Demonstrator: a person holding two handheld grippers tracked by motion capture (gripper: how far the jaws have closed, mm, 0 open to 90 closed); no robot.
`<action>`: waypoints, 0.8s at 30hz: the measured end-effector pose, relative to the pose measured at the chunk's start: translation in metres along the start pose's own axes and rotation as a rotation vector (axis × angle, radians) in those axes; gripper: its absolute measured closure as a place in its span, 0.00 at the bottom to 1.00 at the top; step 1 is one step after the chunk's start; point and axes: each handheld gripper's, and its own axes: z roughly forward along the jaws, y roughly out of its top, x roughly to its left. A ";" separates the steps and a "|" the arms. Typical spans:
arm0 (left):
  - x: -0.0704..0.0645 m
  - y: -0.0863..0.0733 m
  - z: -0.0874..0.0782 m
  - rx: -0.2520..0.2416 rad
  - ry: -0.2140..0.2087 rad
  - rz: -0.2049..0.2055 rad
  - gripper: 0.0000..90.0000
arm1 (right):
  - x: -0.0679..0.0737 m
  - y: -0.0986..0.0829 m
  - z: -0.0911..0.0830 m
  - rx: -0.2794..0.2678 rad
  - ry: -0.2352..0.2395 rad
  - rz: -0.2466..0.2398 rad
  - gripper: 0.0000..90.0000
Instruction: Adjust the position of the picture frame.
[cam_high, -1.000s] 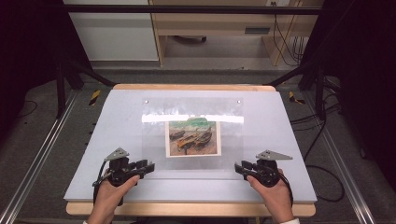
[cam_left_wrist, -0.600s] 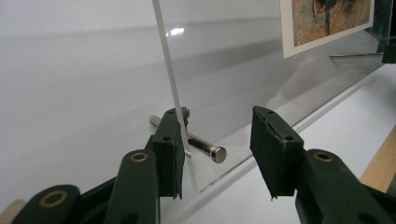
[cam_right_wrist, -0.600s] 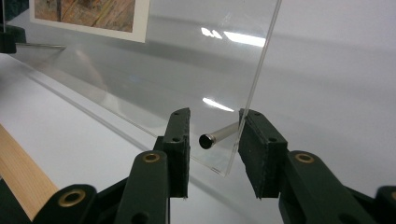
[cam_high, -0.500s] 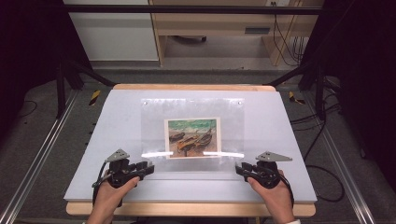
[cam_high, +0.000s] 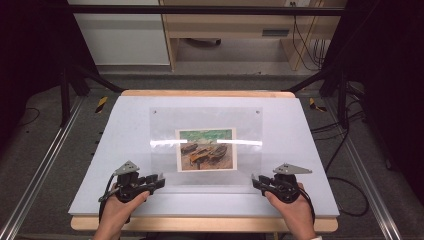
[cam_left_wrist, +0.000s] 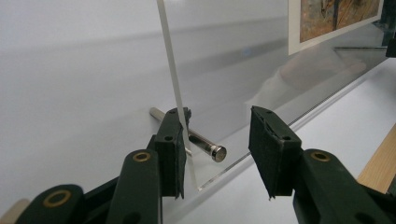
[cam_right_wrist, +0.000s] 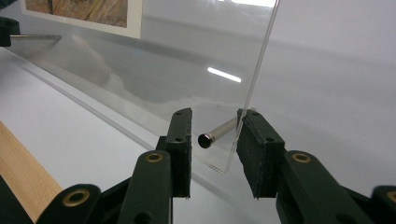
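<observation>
- High view first: we see a clear plastic sheet (cam_high: 206, 145) on the white table (cam_high: 125, 125), with a small picture of boats (cam_high: 207, 149) in its middle.
- We see two tiny holes near the far corners of the sheet, and a bright strip of light across it.
- Our left gripper (cam_high: 159, 181) sits at the near left corner of the sheet, held in our left hand (cam_high: 120, 210).
- Our right gripper (cam_high: 255, 181) sits at the near right corner, held in our right hand (cam_high: 295, 212).
- A grey three-cornered plate sits on top of each gripper.
- Left gripper view: our left gripper (cam_left_wrist: 219, 149) has its jaws apart, with the corner of the clear plastic sheet (cam_left_wrist: 233, 84) between them.
- One jaw touches the sheet's edge, and the other jaw stands off from it with a gap, so nothing is squeezed.
- A little metal peg (cam_left_wrist: 196, 140) sticks out through the sheet near that corner.
- Right gripper view: our right gripper (cam_right_wrist: 212, 149) also has its jaws apart around the other near corner of the sheet (cam_right_wrist: 187, 60).
- One jaw is right at the sheet's edge, and the other is a bit away.
- Another metal peg (cam_right_wrist: 219, 133) with a dark end pokes out between these jaws.
- The near edge of the sheet looks lifted off the table in both gripper views.
- We can see a wooden edge (cam_high: 200, 224) along the near side of the table.
</observation>
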 end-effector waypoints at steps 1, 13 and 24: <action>0.000 0.000 0.000 0.003 0.001 0.001 0.63 | 0.000 0.000 0.000 0.003 -0.001 0.001 0.74; -0.002 -0.003 0.000 0.007 0.018 0.021 0.63 | 0.002 -0.002 0.000 0.010 -0.013 -0.020 0.75; -0.002 -0.003 -0.001 0.013 0.017 0.024 0.63 | 0.003 -0.003 -0.001 0.021 -0.021 -0.033 0.75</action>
